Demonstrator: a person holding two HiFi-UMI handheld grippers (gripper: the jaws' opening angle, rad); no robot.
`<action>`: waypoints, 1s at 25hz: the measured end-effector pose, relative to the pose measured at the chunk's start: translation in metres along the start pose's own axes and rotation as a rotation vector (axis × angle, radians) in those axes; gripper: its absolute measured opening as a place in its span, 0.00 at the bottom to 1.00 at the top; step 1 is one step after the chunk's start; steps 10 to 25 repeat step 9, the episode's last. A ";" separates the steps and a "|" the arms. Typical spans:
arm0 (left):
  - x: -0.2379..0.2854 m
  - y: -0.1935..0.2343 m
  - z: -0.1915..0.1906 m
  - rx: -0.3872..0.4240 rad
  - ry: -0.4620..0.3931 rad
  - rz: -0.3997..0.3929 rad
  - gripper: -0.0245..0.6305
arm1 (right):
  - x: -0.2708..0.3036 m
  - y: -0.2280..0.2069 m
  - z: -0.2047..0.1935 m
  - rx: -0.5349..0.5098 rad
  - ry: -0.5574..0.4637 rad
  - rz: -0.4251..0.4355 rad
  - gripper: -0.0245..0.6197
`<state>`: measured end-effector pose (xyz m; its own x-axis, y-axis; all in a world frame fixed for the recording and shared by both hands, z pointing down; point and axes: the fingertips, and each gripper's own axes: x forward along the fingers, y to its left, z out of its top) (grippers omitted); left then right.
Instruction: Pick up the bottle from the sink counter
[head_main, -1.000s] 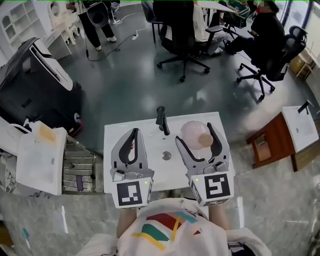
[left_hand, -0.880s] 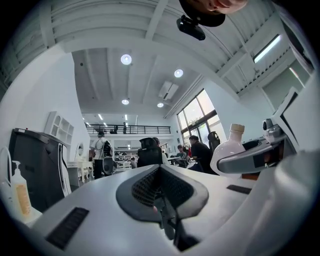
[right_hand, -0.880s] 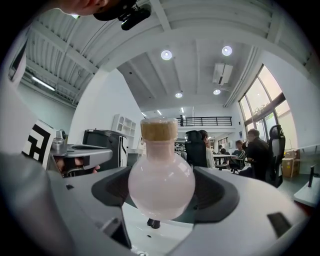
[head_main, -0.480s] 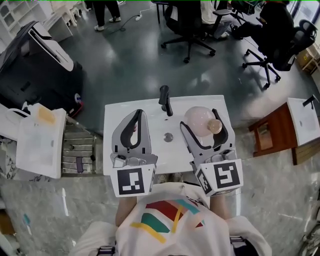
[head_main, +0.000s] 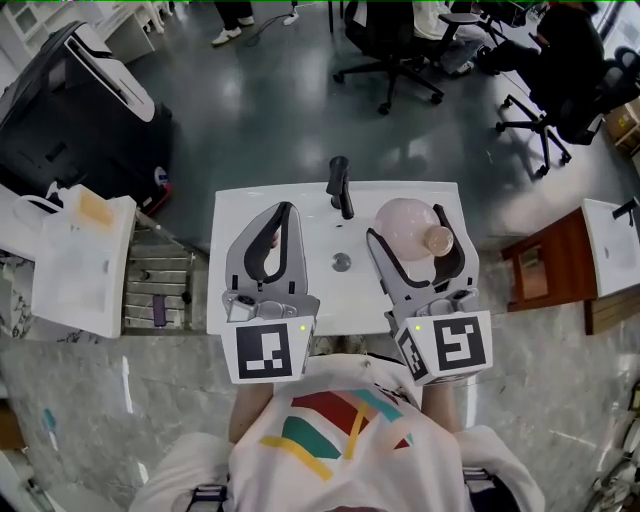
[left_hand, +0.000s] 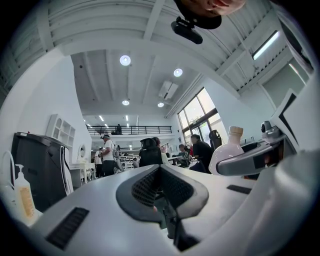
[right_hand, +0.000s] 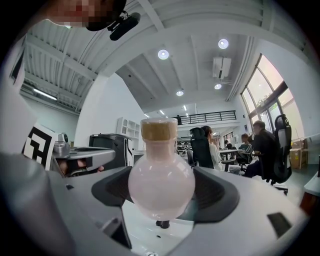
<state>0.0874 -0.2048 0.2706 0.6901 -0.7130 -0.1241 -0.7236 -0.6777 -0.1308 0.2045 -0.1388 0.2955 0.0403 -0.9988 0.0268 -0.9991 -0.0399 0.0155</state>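
Pink bottle between fingers of right gripper.

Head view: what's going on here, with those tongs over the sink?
A person holds tongs in each hand over a white sink counter. The right tongs are closed on a round pale-pink bottle with a cork-coloured stopper, seemingly lifted clear of it. The left tongs are shut and empty.

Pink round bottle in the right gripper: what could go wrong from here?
Slip: fingers of the right gripper press only the curved belly of the pink round bottle, so it might slide out over the white sink.
Bump: the black faucet stands close by on its left; a sideways swing could hit it.
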 end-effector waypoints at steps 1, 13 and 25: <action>0.000 0.000 0.000 0.001 0.001 0.001 0.07 | 0.000 0.000 0.000 0.001 -0.001 0.002 0.64; -0.002 0.004 0.001 -0.001 0.001 0.012 0.07 | 0.001 0.002 0.003 0.000 -0.005 0.007 0.64; -0.002 0.004 0.001 -0.001 0.001 0.012 0.07 | 0.001 0.002 0.003 0.000 -0.005 0.007 0.64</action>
